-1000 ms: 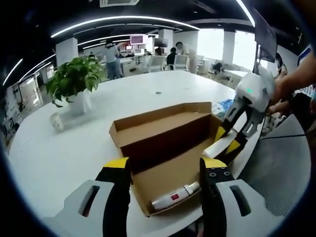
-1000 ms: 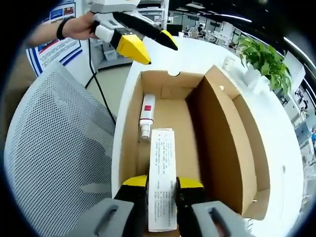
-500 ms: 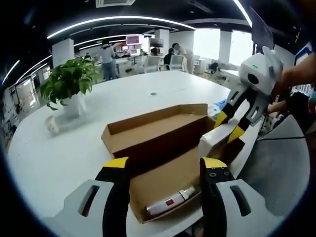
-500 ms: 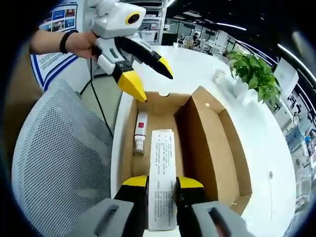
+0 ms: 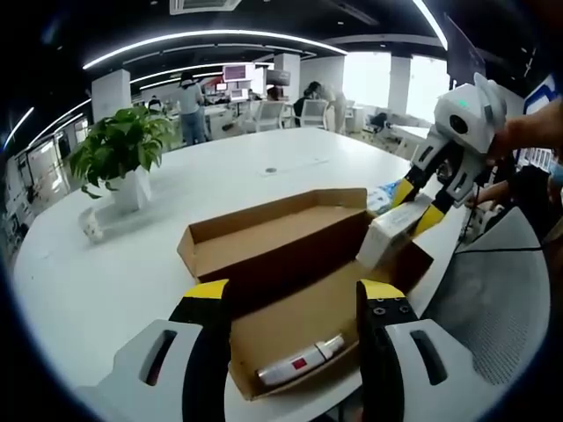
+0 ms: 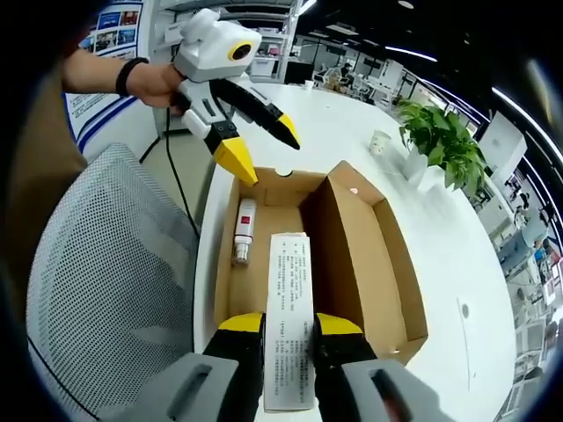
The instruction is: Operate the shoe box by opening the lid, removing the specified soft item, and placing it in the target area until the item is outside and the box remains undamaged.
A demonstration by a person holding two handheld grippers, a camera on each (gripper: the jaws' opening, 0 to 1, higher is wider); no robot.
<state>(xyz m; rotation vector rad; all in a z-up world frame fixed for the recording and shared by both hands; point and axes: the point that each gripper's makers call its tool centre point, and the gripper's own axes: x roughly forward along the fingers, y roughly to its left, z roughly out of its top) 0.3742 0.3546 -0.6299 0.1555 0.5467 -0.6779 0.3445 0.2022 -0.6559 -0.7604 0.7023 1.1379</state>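
Note:
The brown cardboard shoe box lies open on the white table, its lid folded back on the far side. A white tube with a red label rests on the box floor, seen too as the tube. My right gripper is shut on a flat white printed packet and holds it above the box. From the left side that gripper carries the packet over the box's right end. My left gripper is open over the box's near edge; it appears as the left gripper.
A potted plant and a tipped paper cup stand on the white table at the far left. A grey mesh chair sits against the table edge beside the box. People stand among desks in the background.
My right gripper has risen with the white packet, lifting it from the box floor to above the box. The left gripper has hardly moved.

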